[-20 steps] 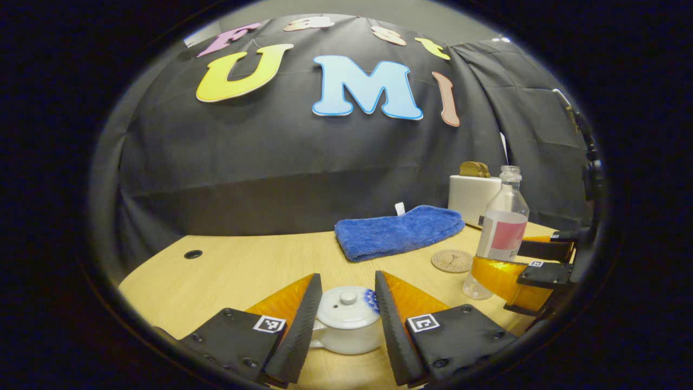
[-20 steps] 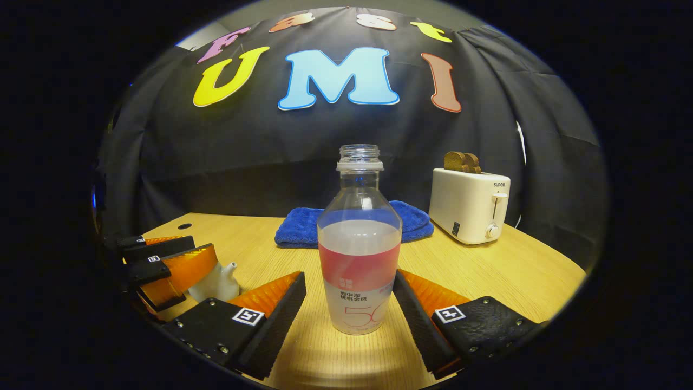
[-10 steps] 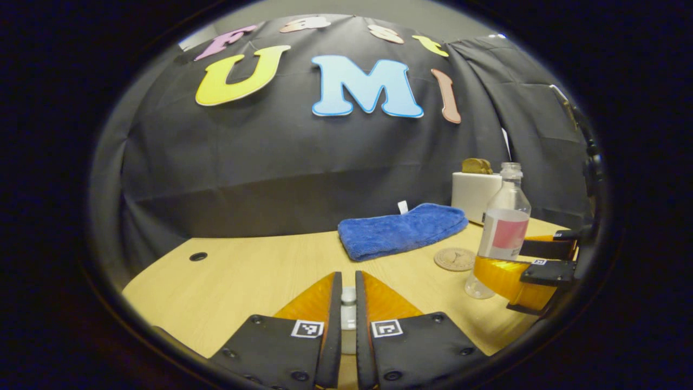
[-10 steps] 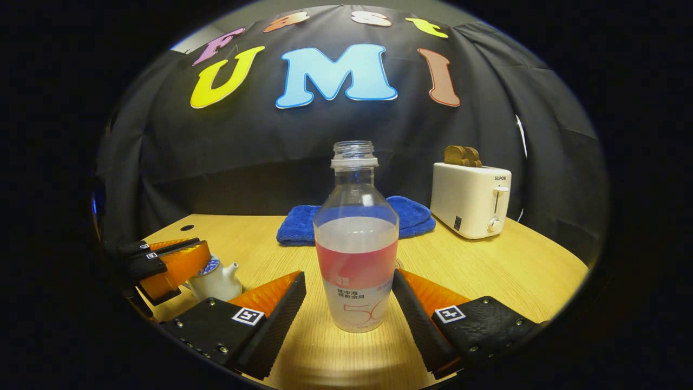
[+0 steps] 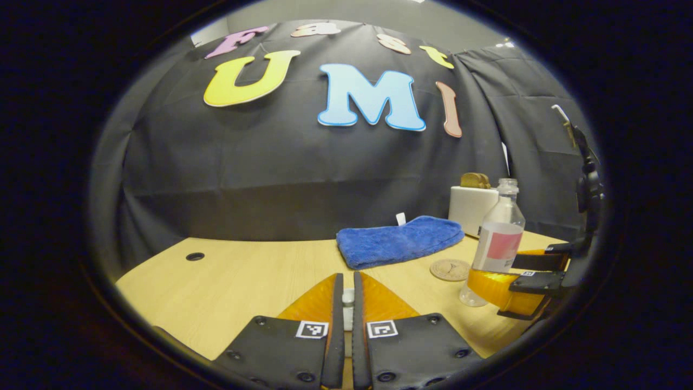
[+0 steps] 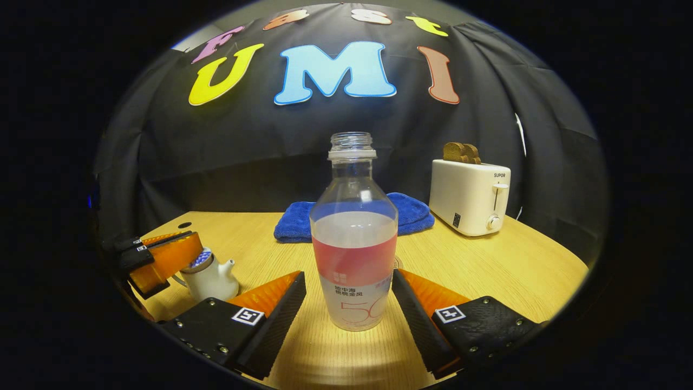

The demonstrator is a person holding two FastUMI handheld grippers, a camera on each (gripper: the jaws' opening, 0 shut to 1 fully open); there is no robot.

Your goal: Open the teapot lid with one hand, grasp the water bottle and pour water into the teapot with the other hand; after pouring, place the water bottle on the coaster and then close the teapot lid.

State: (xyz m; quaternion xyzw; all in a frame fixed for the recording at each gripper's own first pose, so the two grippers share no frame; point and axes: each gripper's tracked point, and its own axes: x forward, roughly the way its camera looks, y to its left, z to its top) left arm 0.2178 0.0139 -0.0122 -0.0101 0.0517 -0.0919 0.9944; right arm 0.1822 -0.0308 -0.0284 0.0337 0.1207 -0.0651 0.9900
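Observation:
A clear water bottle (image 6: 354, 244) with a pink label stands uncapped and upright on the wooden table (image 6: 487, 271). My right gripper (image 6: 349, 277) is open, one finger on each side of the bottle's lower half. The white teapot (image 6: 212, 279) sits at the left, spout toward the bottle. My left gripper (image 6: 196, 253) is over it, shut on the lid (image 6: 201, 259). In the left gripper view, the lid's white knob (image 5: 347, 297) shows between my shut left gripper (image 5: 347, 306); the pot is hidden. I cannot tell whether the lid is clear of the pot. The round coaster (image 5: 450, 269) lies beside the bottle (image 5: 498, 244).
A folded blue towel (image 6: 352, 219) lies at the back of the table. A white toaster (image 6: 470, 197) with bread in it stands at the back right. A cable hole (image 5: 195, 256) sits near the table's far left edge. My right gripper (image 5: 487, 272) appears beside the bottle.
My left gripper went from open around the teapot lid to shut on its knob, then rose a little. The right gripper stayed open around the bottle.

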